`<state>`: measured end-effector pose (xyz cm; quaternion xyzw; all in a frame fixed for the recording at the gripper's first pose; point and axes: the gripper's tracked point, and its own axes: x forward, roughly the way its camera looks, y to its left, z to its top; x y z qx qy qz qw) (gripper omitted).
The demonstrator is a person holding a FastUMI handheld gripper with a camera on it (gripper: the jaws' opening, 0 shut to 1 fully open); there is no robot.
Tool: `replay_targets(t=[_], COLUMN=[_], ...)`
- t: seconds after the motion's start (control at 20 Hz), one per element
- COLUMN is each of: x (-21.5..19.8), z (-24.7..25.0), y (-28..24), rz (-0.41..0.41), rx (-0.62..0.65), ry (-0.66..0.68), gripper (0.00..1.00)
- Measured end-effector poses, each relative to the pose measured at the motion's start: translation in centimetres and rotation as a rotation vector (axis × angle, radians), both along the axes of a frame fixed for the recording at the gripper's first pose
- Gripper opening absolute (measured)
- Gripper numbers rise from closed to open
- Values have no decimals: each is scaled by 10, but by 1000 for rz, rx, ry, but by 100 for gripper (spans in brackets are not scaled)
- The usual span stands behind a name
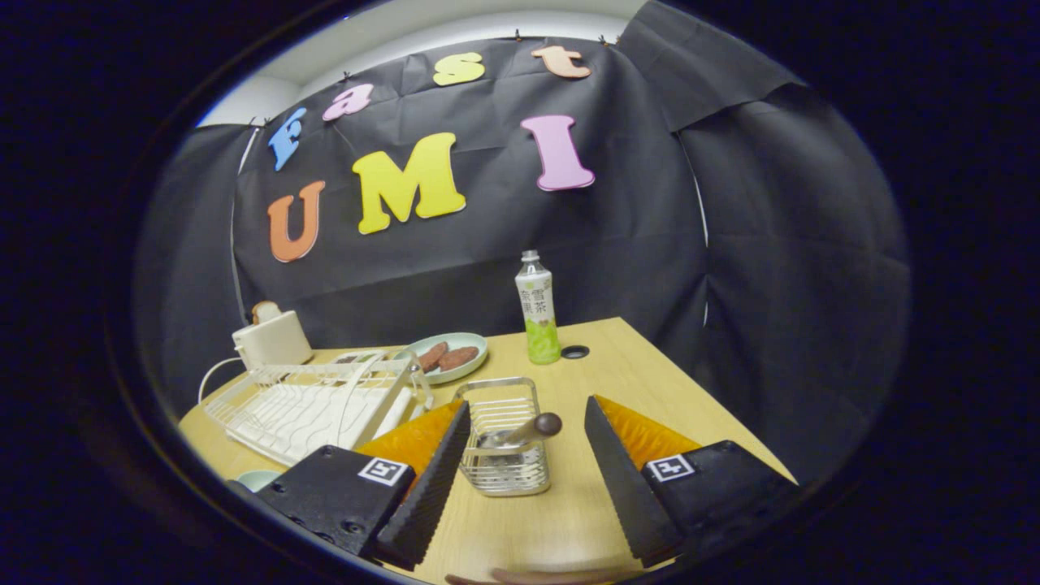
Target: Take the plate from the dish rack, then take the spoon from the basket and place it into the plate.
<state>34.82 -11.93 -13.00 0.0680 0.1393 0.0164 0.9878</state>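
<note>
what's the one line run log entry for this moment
gripper: open, straddling basket | spoon: in basket, handle up | dish rack: left of basket, no plate seen

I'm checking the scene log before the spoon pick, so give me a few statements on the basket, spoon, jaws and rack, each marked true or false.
1. The spoon sits in the wire basket. True.
2. The gripper is shut on the spoon. False: its jaws stand open either side of the basket.
3. The bottle lies on its side. False: it stands upright.
4. The dish rack sits beside the basket. True.
</note>
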Motion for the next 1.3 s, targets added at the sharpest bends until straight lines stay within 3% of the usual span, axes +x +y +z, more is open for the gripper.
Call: replay_targets(t=[0.15,0.35,0.4,0.5,0.65,1.05,1.3], x=[12,17,18,19,24,25,-4], z=[1,4,10,14,35,110,162], y=[-9,1,8,16,22,32,65], rz=[-74,-66,-50,-54,-81,-134,-96], rx=[-57,-87,-69,-80,-149,-166,-196], ry=[-6,-10,-16,-2,-18,-90,-164], gripper=[74,53,30,23,21,19,19])
